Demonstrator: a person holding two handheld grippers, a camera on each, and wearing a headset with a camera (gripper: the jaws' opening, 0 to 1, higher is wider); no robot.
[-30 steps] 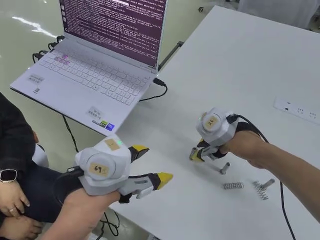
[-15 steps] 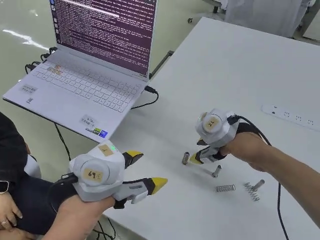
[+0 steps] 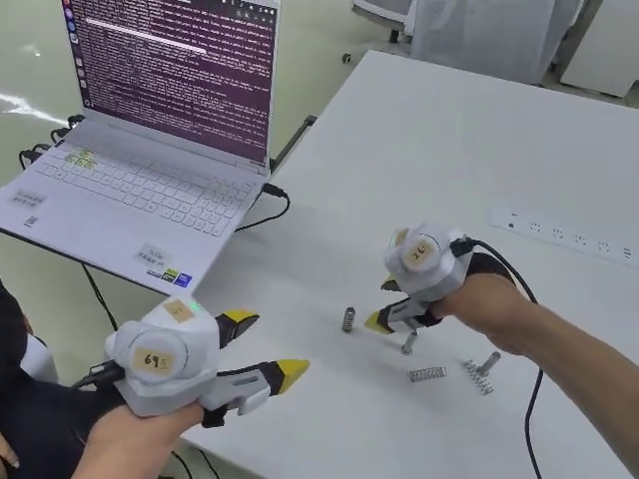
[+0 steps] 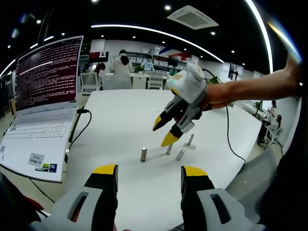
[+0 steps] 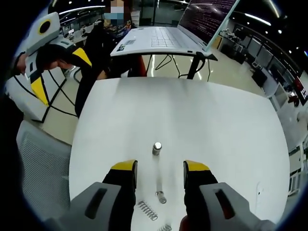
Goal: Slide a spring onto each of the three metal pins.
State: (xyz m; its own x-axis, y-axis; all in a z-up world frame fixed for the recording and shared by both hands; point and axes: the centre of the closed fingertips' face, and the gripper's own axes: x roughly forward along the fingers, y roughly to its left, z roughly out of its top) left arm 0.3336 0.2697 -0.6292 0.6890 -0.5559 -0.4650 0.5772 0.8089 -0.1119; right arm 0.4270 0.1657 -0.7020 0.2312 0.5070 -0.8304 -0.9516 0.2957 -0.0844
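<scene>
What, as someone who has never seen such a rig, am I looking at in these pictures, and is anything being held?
There is no robot: a person holds a hand-held gripper in each hand. The rectangular picture comes from a headset camera looking down; the two round ones come from a camera riding on each gripper. The left gripper hangs at the lower left, jaws apart, empty. The right gripper points down at the white table, jaws also apart, holding nothing. On the table, one pin stands left of it and looks ribbed, perhaps wearing a spring; too small to be sure. A second pin stands just below that gripper. A loose spring lies nearby, another spring beside a third pin. A laptop sits to the left, a power strip far right.
</scene>
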